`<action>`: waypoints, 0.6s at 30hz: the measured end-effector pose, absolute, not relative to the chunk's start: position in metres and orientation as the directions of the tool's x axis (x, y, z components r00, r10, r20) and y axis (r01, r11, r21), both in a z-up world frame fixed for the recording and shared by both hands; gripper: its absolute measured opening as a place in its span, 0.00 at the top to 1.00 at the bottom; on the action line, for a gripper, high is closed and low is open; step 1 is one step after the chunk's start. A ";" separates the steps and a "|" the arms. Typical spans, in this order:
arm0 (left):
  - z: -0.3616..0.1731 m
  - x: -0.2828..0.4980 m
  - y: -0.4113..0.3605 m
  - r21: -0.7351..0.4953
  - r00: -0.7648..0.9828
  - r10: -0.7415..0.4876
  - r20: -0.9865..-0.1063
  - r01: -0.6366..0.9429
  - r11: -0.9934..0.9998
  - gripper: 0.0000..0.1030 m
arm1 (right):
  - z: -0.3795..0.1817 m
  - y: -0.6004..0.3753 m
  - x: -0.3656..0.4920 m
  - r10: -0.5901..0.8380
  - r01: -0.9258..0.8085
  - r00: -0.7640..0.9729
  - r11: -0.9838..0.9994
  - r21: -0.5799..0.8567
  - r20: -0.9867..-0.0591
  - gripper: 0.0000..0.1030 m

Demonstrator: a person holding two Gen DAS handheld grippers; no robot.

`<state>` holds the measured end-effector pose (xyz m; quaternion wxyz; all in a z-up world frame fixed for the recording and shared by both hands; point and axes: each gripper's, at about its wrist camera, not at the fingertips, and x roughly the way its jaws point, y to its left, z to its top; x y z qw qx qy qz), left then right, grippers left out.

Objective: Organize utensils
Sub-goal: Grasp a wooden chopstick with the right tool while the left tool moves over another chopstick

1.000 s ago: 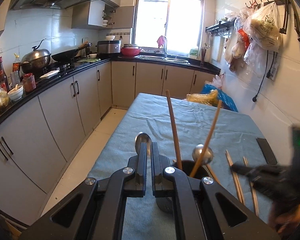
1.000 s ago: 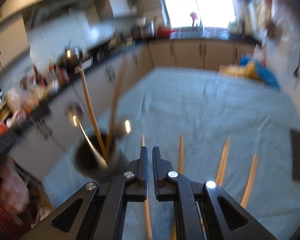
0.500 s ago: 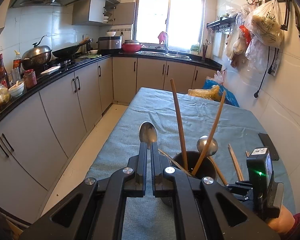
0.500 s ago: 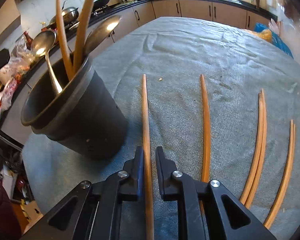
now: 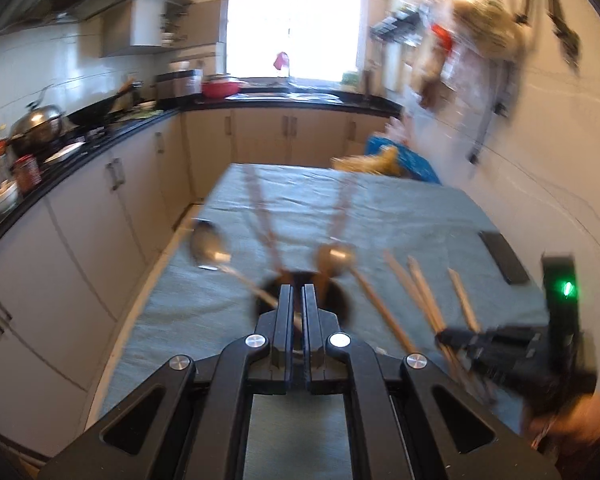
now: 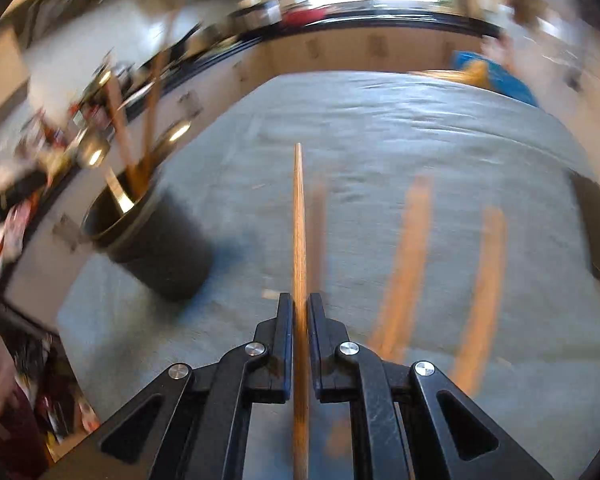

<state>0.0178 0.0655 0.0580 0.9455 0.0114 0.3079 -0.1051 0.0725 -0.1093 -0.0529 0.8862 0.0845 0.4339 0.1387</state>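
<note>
A black utensil cup (image 6: 156, 240) stands on the blue-grey tablecloth (image 6: 380, 140) and holds spoons and chopsticks. My right gripper (image 6: 299, 300) is shut on one wooden chopstick (image 6: 299, 208), lifted above the cloth, to the right of the cup. Several more chopsticks (image 6: 408, 256) lie on the cloth to its right. In the left wrist view the cup (image 5: 342, 300) sits just beyond my left gripper (image 5: 297, 290), which is shut and empty. The right gripper (image 5: 508, 352) shows at the lower right there, with the chopstick (image 5: 380, 304) slanting up from it.
A dark flat phone-like object (image 5: 502, 256) lies near the table's right edge. A blue bag and a yellow packet (image 5: 384, 160) sit at the far end. Kitchen cabinets and a loaded counter (image 5: 100, 128) run along the left, with a floor gap between.
My right gripper has closed on one chopstick and lifted it off the cloth, moving up and back from the cup. The left gripper has shifted so the cup is centred ahead of it.
</note>
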 end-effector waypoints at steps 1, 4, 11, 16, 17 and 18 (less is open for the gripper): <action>0.056 0.016 0.051 -0.047 0.770 -0.219 -0.599 0.240 0.970 0.97 | -0.051 -0.125 0.065 0.295 -0.134 0.602 0.954 0.270 -0.742 0.92; 0.039 0.014 0.002 -0.033 0.703 -0.269 -0.659 0.331 0.943 0.97 | -0.052 -0.167 0.042 0.227 -0.033 0.615 0.964 0.263 -0.755 0.92; -0.022 0.060 -0.083 -0.013 0.535 -0.196 -0.822 0.327 0.945 0.97 | -0.071 -0.228 0.020 0.169 0.092 0.598 0.956 0.278 -0.783 0.92; -0.054 0.127 -0.081 -0.015 0.443 -0.079 -0.893 0.146 0.989 0.88 | -0.080 -0.241 0.015 0.187 0.108 0.594 0.945 0.308 -0.782 0.92; -0.057 0.135 -0.079 -0.028 0.428 -0.076 -0.900 0.118 0.993 0.88 | -0.084 -0.243 0.015 0.192 0.110 0.592 0.943 0.314 -0.783 0.92; -0.061 0.144 -0.075 -0.028 0.418 -0.058 -0.906 0.078 0.997 0.86 | -0.086 -0.242 0.016 0.197 0.112 0.590 0.940 0.321 -0.783 0.92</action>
